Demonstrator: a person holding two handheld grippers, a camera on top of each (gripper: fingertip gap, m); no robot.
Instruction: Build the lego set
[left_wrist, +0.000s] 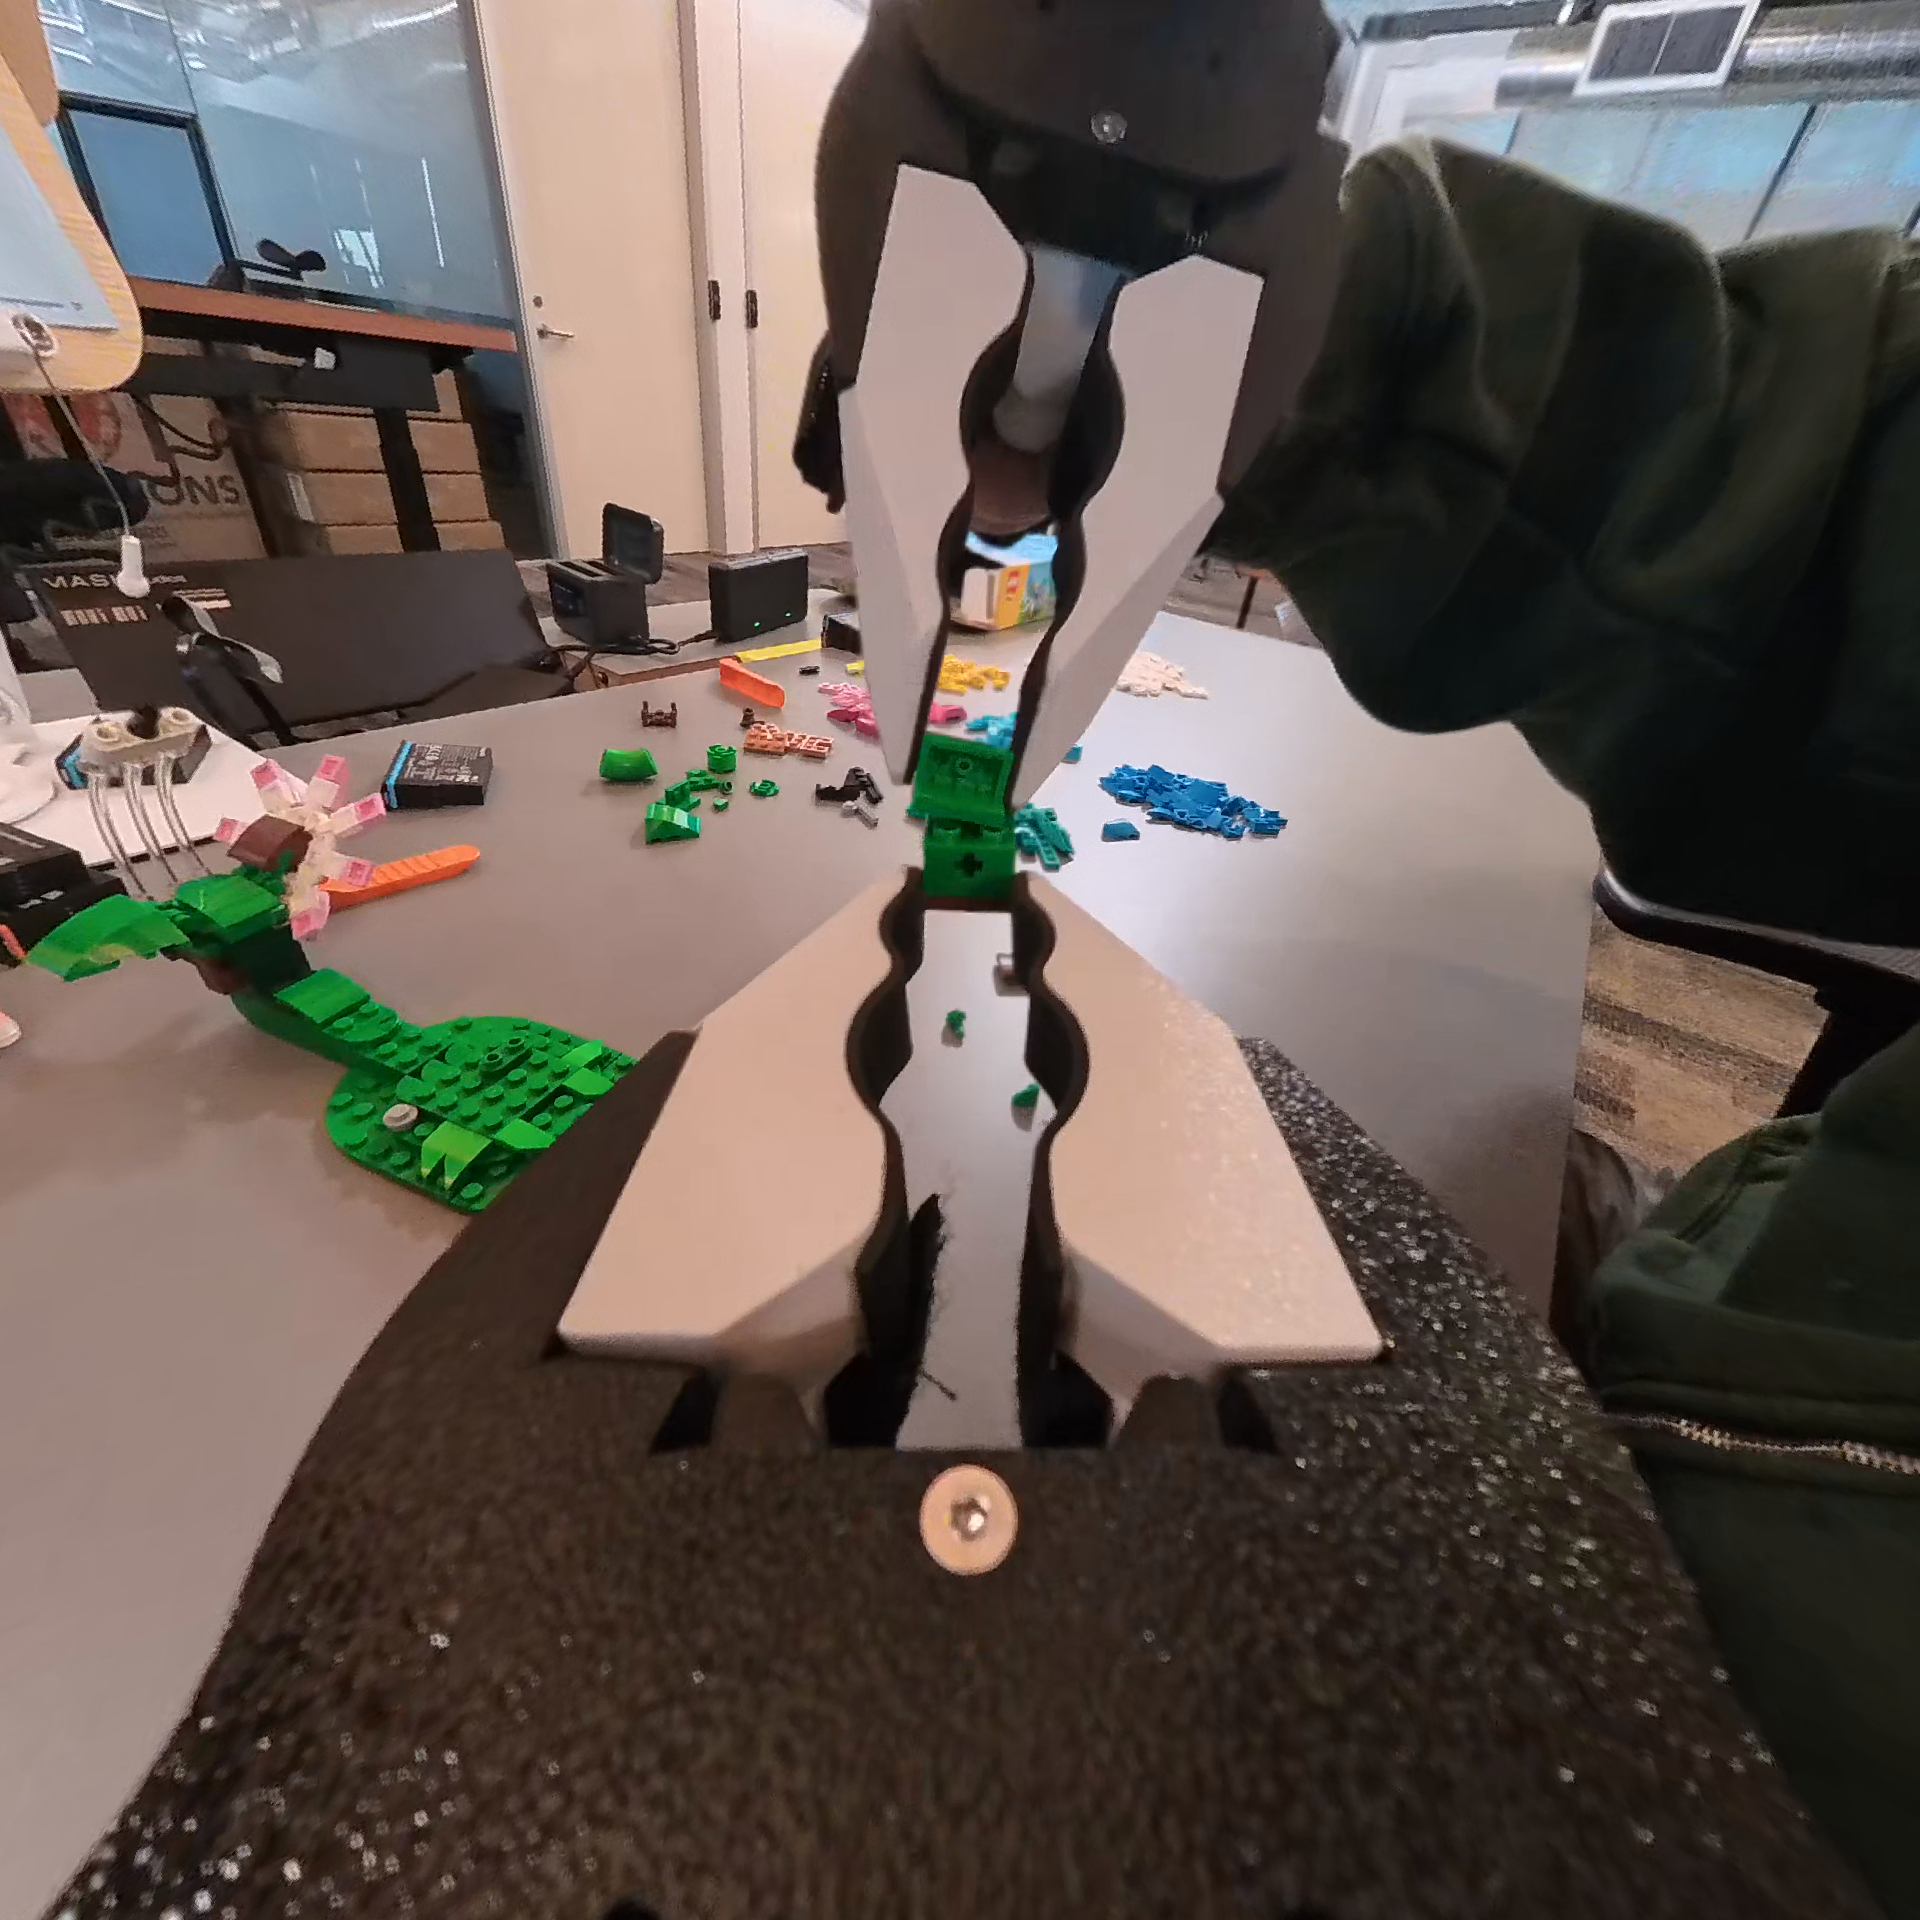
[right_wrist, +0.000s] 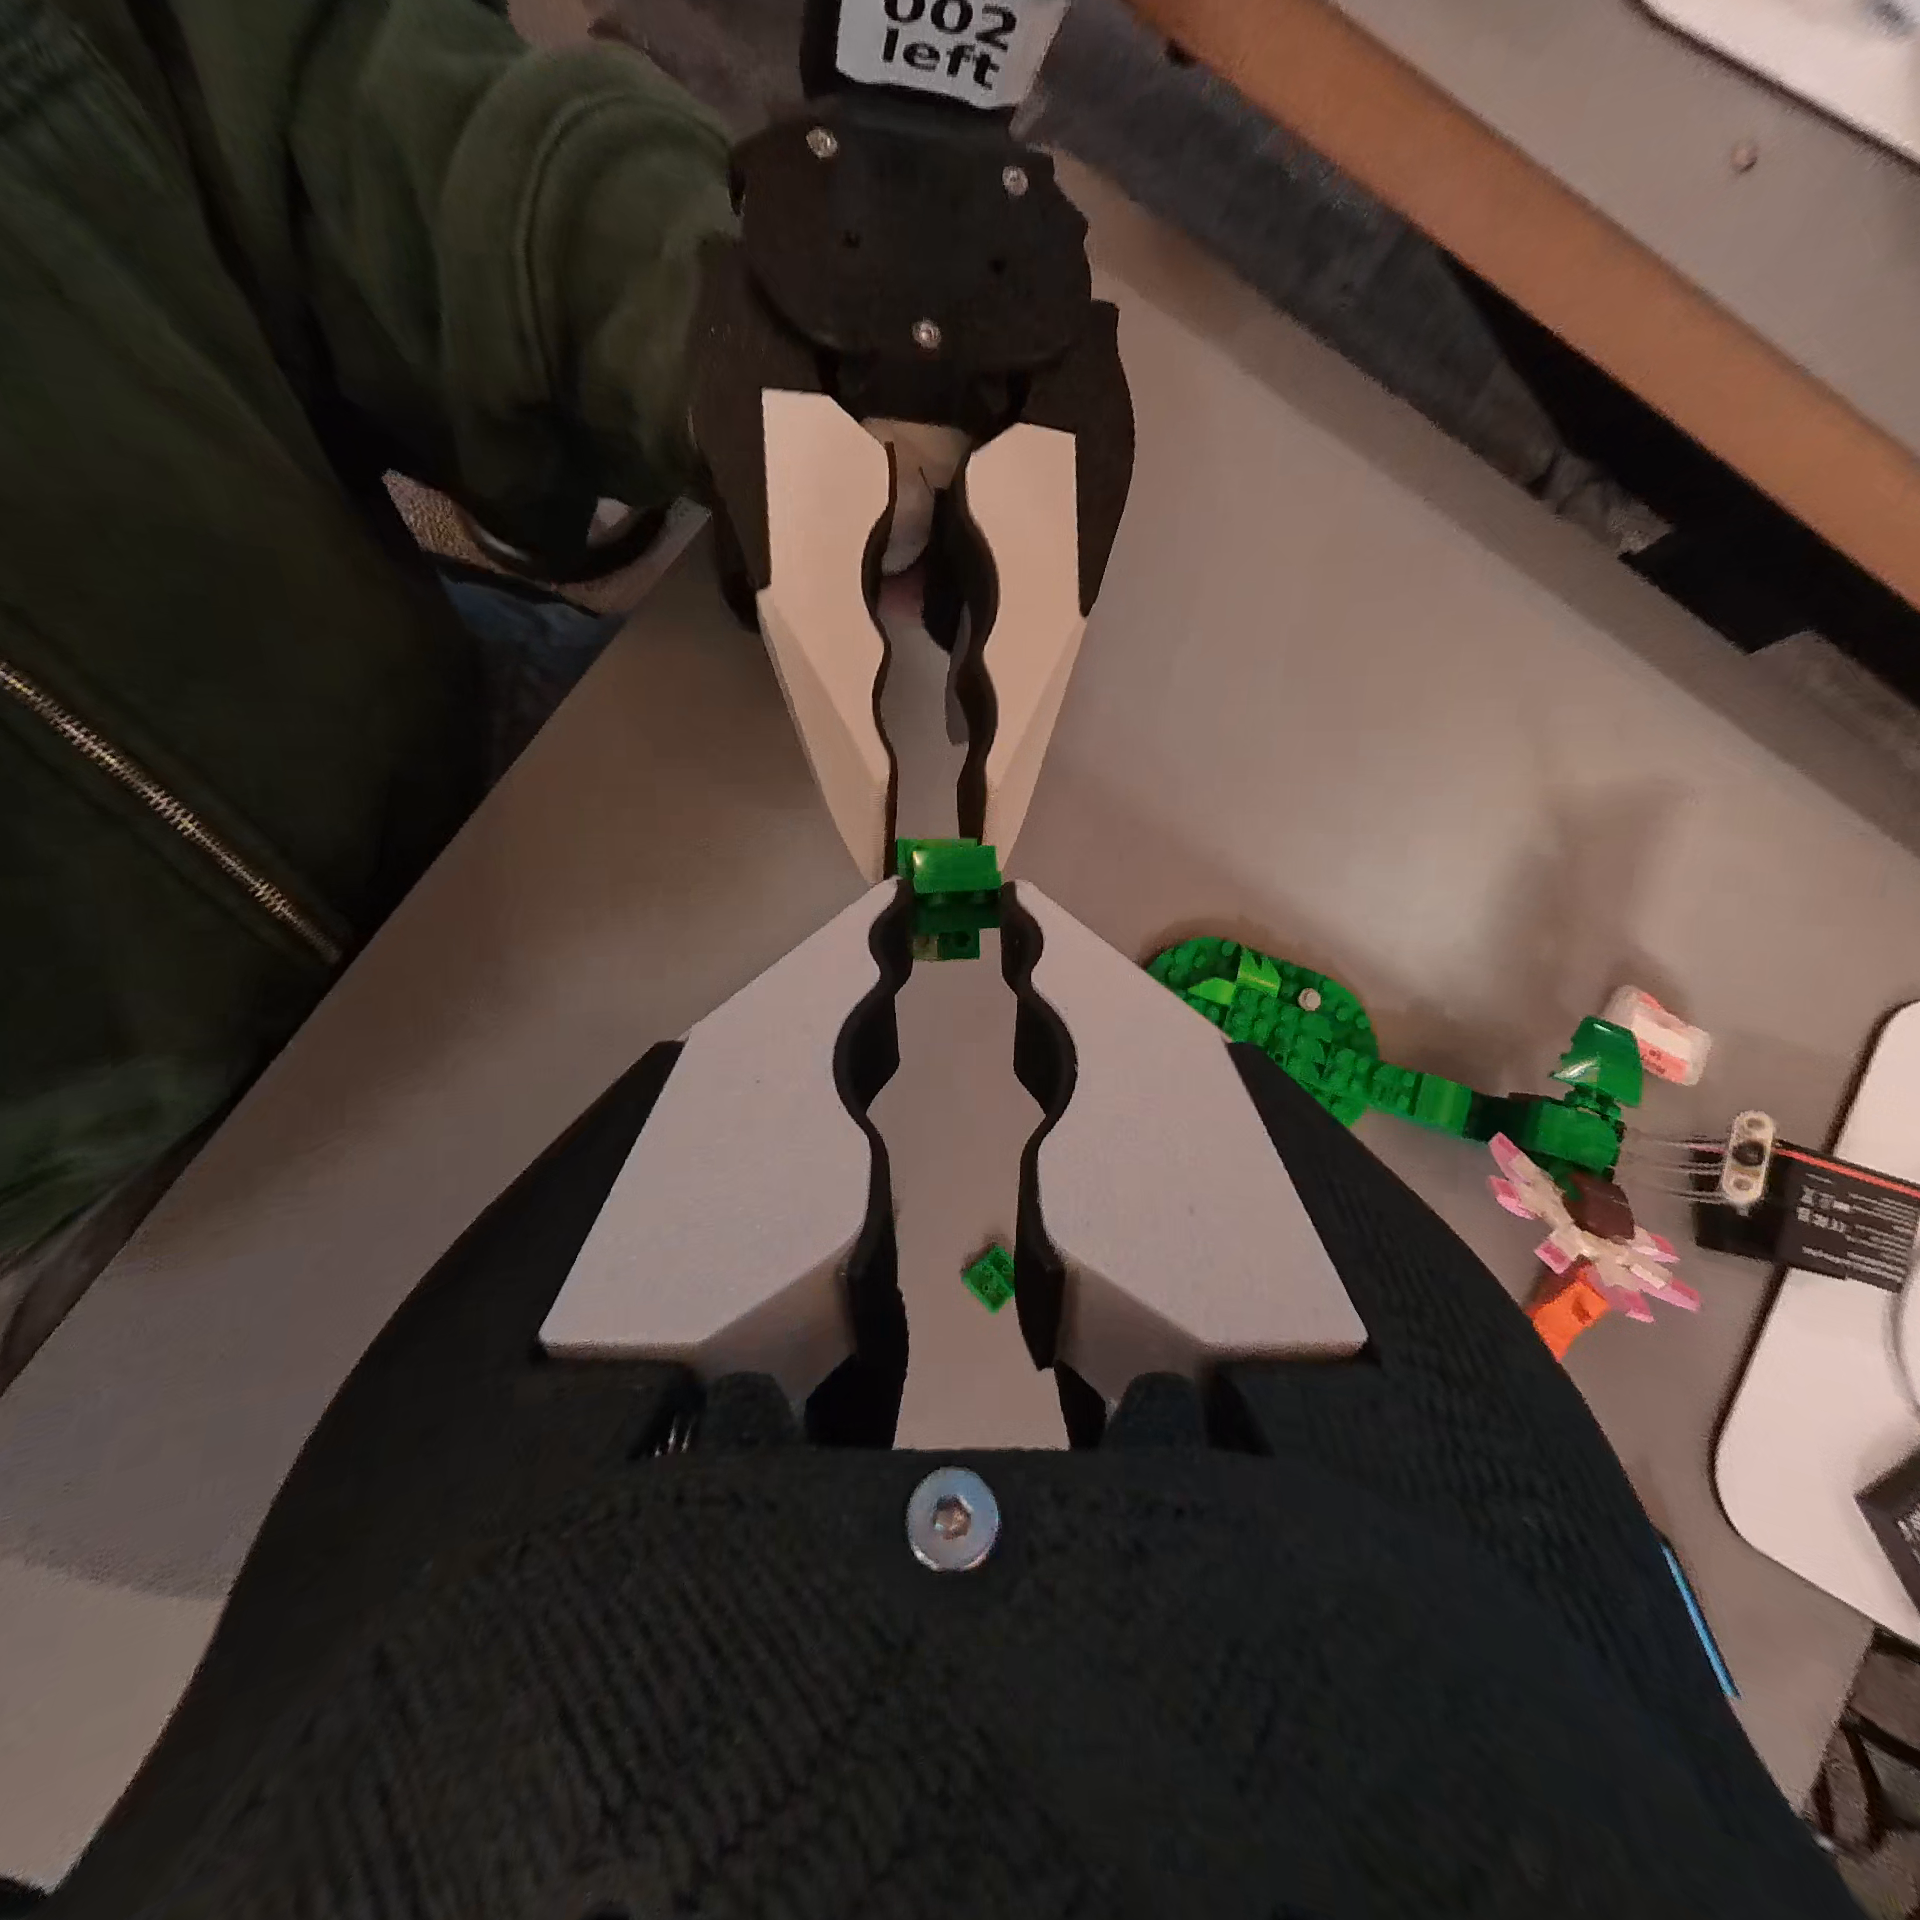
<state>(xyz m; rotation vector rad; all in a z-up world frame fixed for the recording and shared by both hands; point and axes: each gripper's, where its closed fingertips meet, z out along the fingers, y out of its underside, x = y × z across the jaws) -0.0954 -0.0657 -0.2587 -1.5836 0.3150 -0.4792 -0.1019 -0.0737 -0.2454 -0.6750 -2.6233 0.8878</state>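
Observation:
My left gripper is shut on a green brick with a cross hole, held above the grey table. My right gripper comes in from opposite, shut on a second green piece that touches the first. In the right wrist view my right gripper holds its green piece against the one in the left gripper. The part-built green plant model with a pink flower lies on the table to the left; it also shows in the right wrist view.
Loose green bits lie under the grippers. Sorted piles lie farther back: green, blue, white. An orange brick separator, a black battery and chargers are nearby. The table edge runs along the right. My two grippers' fingertips are within a few centimetres of each other.

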